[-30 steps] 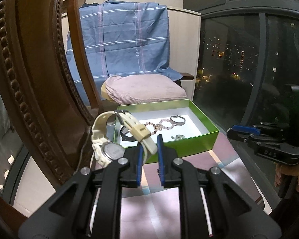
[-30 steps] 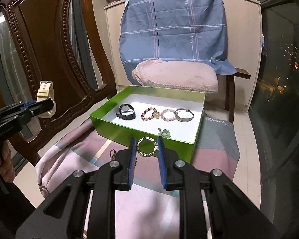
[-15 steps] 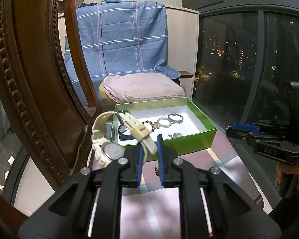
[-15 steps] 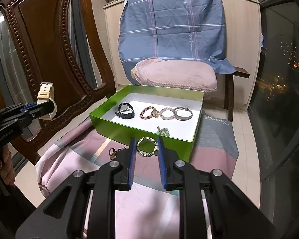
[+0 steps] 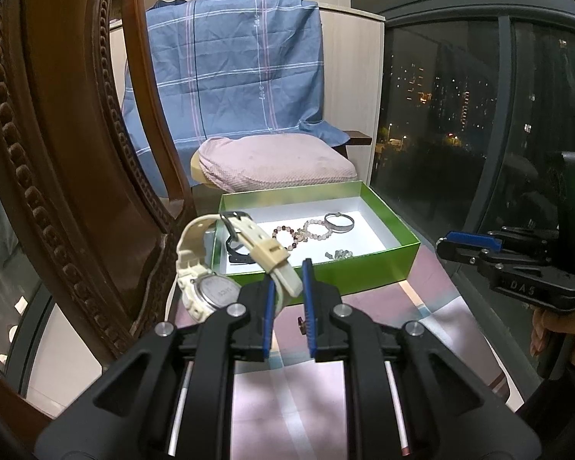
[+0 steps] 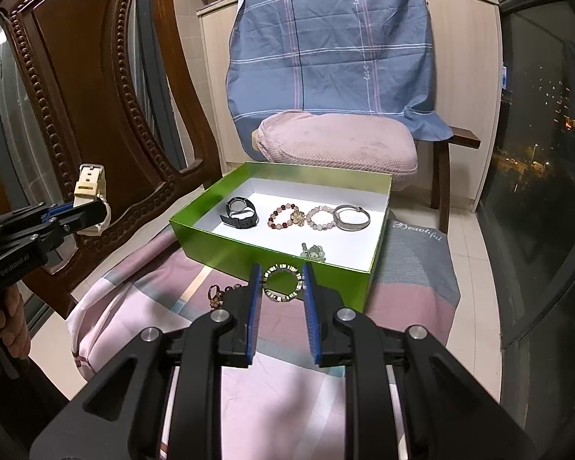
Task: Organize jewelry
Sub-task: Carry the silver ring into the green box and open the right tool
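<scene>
Between the narrow jaws of the left gripper [image 5: 288, 281], a cream wristwatch [image 5: 211, 268] hangs by its strap; the strap's long axis runs up and left from the pads, the case dangling left of the jaws. Ahead and slightly right of them lies the green box [image 5: 364, 268], holding a black watch [image 6: 240, 212], beaded bracelets [image 6: 301, 216] and a silver bangle [image 6: 350, 217]. The right gripper [image 6: 281, 281] pinches a metallic link bracelet [image 6: 283, 283], its ring facing the camera, with the box's near wall just beyond its tips. Judged by this, the right hand sits nearer the box's open front space; each need only carry forward and lower.
</scene>
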### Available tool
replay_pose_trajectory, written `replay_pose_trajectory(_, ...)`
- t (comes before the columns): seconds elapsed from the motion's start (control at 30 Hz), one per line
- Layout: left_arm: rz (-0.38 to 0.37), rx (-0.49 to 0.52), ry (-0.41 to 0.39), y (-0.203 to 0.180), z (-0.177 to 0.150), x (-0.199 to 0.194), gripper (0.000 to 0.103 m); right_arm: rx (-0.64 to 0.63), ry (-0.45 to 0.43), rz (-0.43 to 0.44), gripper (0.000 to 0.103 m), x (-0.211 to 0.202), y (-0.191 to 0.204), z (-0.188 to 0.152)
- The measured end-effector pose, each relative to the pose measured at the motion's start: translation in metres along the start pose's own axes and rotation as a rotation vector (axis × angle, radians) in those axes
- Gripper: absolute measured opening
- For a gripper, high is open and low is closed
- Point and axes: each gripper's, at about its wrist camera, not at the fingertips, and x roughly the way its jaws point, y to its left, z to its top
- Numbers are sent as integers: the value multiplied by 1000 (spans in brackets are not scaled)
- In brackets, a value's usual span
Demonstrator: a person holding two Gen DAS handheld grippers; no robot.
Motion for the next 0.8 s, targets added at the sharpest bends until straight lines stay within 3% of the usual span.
replay_pose_trajectory(0.8,-2,-17,26,7,-4,17,13,13,-18,-1,21,20,-6,6)
